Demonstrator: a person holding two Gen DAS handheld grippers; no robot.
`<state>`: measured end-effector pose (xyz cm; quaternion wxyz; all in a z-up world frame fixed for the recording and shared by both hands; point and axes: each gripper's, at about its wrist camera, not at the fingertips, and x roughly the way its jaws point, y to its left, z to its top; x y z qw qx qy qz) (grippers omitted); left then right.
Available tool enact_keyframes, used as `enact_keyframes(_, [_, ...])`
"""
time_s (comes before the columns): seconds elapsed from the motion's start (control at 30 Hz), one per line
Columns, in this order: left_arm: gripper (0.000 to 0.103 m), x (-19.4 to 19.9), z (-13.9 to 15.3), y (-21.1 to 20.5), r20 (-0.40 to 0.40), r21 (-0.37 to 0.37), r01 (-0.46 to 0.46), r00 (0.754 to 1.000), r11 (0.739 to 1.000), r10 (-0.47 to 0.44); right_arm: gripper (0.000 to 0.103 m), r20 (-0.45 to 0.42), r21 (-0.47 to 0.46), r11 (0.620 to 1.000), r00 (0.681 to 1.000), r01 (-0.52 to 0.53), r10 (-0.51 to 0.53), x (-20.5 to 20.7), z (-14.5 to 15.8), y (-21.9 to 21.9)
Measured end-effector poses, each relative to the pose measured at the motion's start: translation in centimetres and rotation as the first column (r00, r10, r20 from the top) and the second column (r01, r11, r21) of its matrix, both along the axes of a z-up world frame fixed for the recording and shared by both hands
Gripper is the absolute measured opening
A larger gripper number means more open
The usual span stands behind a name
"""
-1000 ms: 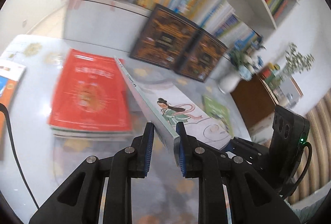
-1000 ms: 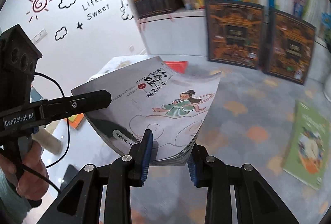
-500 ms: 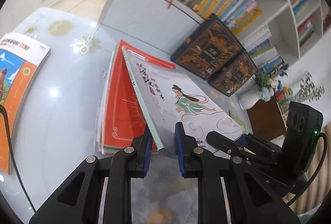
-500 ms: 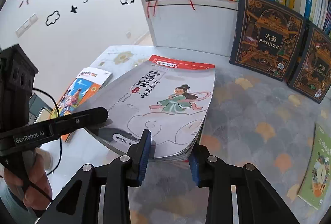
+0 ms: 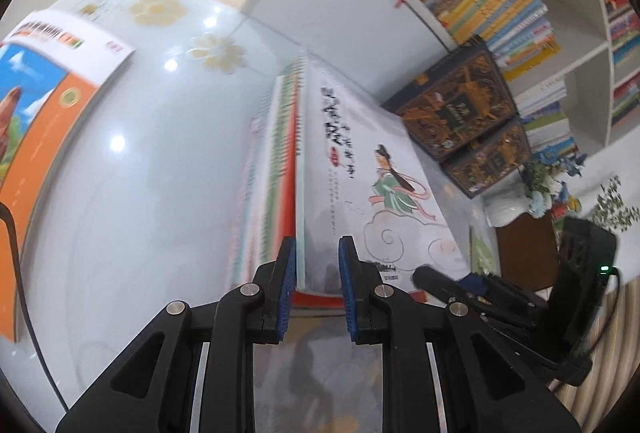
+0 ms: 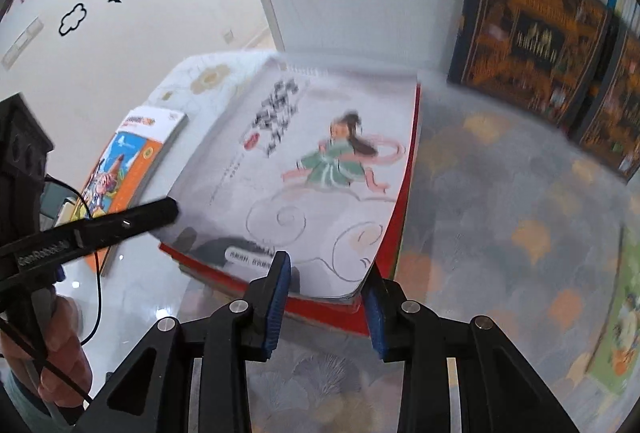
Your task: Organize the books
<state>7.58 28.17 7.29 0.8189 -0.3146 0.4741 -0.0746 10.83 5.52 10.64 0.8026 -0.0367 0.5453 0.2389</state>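
White book (image 6: pixel 320 161), green-robed figure

Right gripper (image 6: pixel 326 279) points steeply down at the table (image 6: pixel 500 201); its blue pads bracket the near edge of the white illustrated book (image 6: pixel 316 169), the book's corner between them. That book lies on top of a red book (image 6: pixel 402 229). Left gripper (image 6: pixel 120 223) reaches in from the left to the white book's left edge, with a person's hand (image 6: pixel 52 349) below it. Orange-and-blue book (image 6: pixel 128 161) lies flat farther left. Two dark ornate books (image 6: pixel 532 33) lean against the shelf unit. Green book (image 6: pixel 616 317) lies at far right.
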Motion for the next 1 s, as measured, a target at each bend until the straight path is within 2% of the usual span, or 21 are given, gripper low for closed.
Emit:
enact_keyframes(0.07, [0.017, -1.0, -0.2, 0.6, -0.005, 0.007, -0.014, 1.0, 1.0, 0.014, 0.038, -0.047, 0.034, 0.999, 0.999, 0.018, -0.017, -0.1, -1.1, -0.7])
enact_keyframes(0.23, [0.017, -3.3, 0.0, 0.8, -0.023, 0.03, -0.023, 0.999, 0.999, 0.024, 0.042, -0.066, 0.101, 0.993, 0.996, 0.062, -0.056, -1.4, -1.0, -2.9])
enact_keyframes(0.3, [0.017, -4.2, 0.1, 0.2, -0.03, 0.044, -0.009, 0.999, 0.999, 0.01, 0.047, -0.078, 0.1, 0.992, 0.995, 0.073, -0.065, -2.4, -1.1, -3.8])
enact_keyframes(0.43, [0.017, -5.5, 0.4, -2.1, -0.043, 0.084, 0.049, 0.998, 0.995, -0.046, 0.047, -0.15, 0.101, 0.99, 0.985, 0.097, -0.082, -4.5, -3.1, -5.8])
enact_keyframes(0.6, [0.02, -6.9, 0.6, -6.9, -0.066, 0.111, 0.157, 0.986, 0.981, -0.151, 0.047, -0.27, 0.095, 0.986, 0.957, 0.139, -0.109, -8.5, -6.1, -9.8])
enact_keyframes(0.73, [0.02, -7.7, 0.6, -11.3, -0.089, 0.121, 0.232, 0.971, 0.965, -0.222, 0.051, -0.303, 0.083, 0.985, 0.945, 0.154, -0.122, -12.0, -6.9, -13.7])
enact_keyframes(0.83, [0.027, -7.6, 0.7, -14.8, -0.108, 0.114, 0.278, 0.958, 0.954, -0.266, 0.052, -0.343, 0.111, 0.975, 0.928, 0.193, -0.144, -13.2, -7.5, -16.6])
enact_keyframes(0.9, [0.027, -7.6, 0.9, -16.9, -0.12, 0.115, 0.304, 0.949, 0.946, -0.29, 0.052, -0.371, 0.139, 0.964, 0.914, 0.227, -0.162, -13.5, -7.6, -18.9])
enact_keyframes(1.0, [0.027, -7.7, 1.5, -20.3, -0.119, 0.133, 0.344, 0.936, 0.929, -0.33, 0.052, -0.37, 0.15, 0.95, 0.907, 0.274, -0.203, -13.6, -7.2, -22.2])
